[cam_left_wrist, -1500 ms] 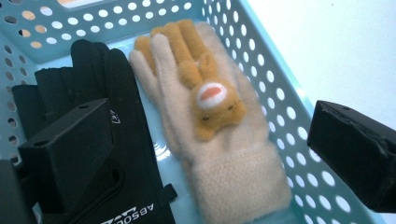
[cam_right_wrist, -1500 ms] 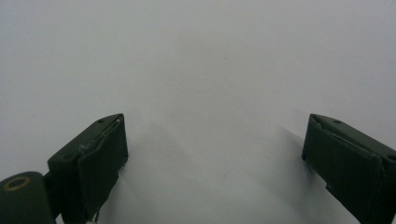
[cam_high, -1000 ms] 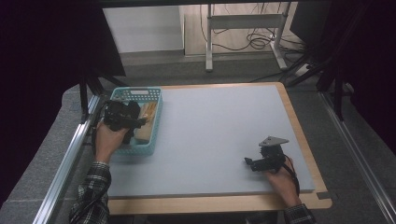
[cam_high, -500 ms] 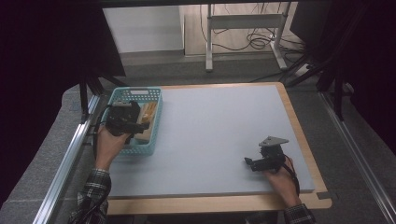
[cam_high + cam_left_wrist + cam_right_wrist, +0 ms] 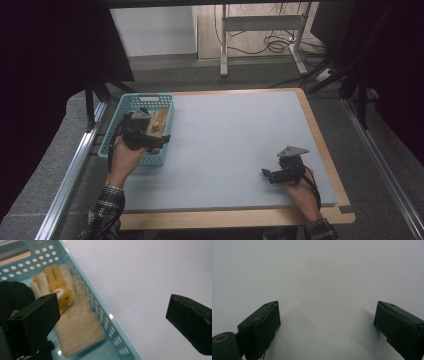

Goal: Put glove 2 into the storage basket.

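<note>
While over basket, glove beneath claw

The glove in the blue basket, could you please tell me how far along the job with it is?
Done: the cream and yellow glove lies inside the blue basket. In hand: the left claw hangs open over the basket's near rim, holding nothing. The right claw rests open over the bare mat. Whether anything remains, I cannot tell.

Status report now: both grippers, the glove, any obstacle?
Left gripper open, jaws straddling the basket wall. Right gripper open, low over bare mat. Glove lies flat in basket, not gripped. Basket wall between jaws, in the way.
</note>
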The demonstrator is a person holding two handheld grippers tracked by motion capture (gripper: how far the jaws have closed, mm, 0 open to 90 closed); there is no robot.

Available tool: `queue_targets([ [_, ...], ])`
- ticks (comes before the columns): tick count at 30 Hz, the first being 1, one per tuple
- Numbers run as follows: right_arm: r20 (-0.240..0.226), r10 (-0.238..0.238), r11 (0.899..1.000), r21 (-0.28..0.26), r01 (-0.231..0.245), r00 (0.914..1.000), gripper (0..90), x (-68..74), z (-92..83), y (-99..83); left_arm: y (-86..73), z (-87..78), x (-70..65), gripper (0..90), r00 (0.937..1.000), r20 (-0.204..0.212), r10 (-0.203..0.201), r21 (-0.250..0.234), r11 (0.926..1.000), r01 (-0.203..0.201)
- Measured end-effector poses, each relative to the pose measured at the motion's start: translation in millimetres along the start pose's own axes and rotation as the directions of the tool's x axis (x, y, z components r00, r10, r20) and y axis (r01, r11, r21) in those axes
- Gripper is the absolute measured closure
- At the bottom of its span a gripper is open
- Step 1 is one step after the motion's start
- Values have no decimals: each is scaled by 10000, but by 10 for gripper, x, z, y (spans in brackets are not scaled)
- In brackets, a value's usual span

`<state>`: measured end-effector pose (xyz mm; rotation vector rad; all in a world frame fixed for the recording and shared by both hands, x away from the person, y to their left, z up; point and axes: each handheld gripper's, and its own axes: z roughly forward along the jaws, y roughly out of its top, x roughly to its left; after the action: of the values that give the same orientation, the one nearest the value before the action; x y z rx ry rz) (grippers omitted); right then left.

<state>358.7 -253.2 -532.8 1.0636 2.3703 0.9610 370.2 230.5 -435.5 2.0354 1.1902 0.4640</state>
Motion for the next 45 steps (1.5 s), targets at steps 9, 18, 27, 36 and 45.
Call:
queue_targets([
  [9, -1, 5, 10000, 2, -5, 10000, 65, 1, 0, 0, 39, 57, -138, 0, 9995, 224, 216, -61, 9998, -215],
  [18, -6, -8, 10000, -3, 8, 10000, 65, -1, 1, 1, 40, 119, -276, 0, 9977, 528, 420, -170, 9990, -412],
  [27, -16, 7, 10000, 3, -7, 10000, 65, 0, 0, 1, 34, 238, -410, 0, 9950, 849, 532, -246, 9984, -513],
  [36, -3, -5, 10000, -6, 5, 10000, 65, -1, 1, 1, 38, 323, -601, 0, 9896, 1182, 825, -343, 9963, -790],
  [45, 5, -10, 10000, -6, 10, 10000, 65, -1, 1, 1, 2, 407, -786, 0, 9815, 1554, 1115, -404, 9935, -1064],
])
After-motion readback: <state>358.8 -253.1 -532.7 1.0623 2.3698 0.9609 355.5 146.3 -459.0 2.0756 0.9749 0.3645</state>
